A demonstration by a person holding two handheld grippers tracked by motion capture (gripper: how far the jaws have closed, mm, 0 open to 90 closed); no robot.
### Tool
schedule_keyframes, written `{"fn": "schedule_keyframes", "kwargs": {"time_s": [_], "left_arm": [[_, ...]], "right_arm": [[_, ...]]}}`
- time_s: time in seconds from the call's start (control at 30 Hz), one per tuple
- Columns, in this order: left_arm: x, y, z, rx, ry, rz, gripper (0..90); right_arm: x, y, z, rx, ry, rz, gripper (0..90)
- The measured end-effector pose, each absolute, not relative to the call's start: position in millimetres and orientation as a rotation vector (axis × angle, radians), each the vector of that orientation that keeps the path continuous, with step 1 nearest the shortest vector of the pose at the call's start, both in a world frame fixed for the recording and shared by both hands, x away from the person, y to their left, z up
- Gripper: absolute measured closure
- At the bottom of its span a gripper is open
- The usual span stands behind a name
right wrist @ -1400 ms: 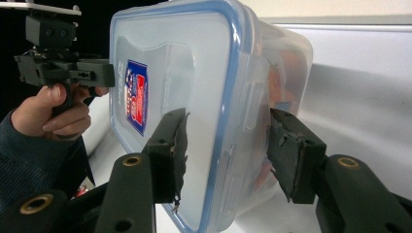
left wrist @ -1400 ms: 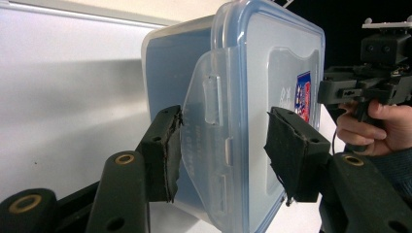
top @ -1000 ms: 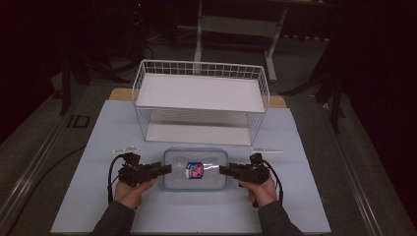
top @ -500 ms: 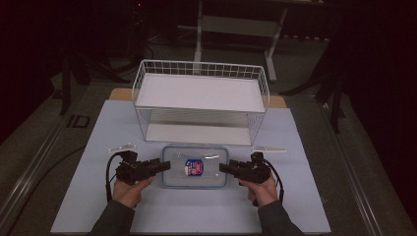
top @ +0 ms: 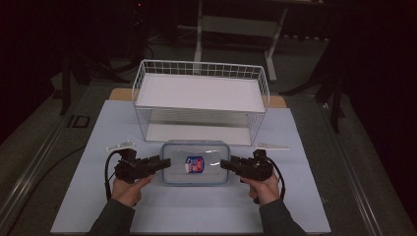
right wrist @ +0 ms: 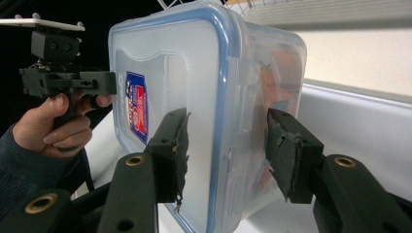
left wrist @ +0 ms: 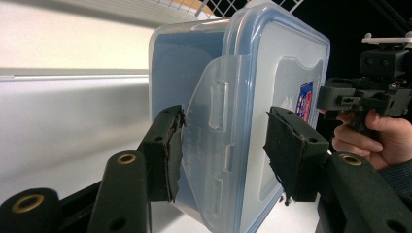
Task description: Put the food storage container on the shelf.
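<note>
Clear lidded container (top: pixel 195 163) between both grippers' open jaws.

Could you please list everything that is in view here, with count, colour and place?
Container: one, clear with blue-rimmed lid and a red-blue label, on the mat's near middle.
Wire rack: one, white, two shelves, behind the container.
Mat: one, pale blue, covering the table.
Stand: one, grey, far background.
Left tool: one, black, open, jaws astride the container's left latch.
Right tool: one, black, open, jaws astride the right latch.
Hands: two, gripping the tools.
</note>
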State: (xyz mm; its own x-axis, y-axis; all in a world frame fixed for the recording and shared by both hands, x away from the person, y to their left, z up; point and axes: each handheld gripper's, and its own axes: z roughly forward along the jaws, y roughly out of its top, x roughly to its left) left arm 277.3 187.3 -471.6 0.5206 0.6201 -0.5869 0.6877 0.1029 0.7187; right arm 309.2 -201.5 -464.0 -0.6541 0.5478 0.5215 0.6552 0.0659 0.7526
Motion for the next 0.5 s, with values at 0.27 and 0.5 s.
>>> {"fn": "schedule_keyframes", "kwargs": {"time_s": [0.27,0.5], "left_arm": [[278,186,-460,1.575,1.135,-0.059,48.9],[282,186,-444,1.569,1.117,-0.038,48.9]], "right_arm": [[308,-203,-452,-1.249,-2.232,-1.691,51.7],[311,-203,-434,-1.234,-2.256,-1.715,51.7]]}}
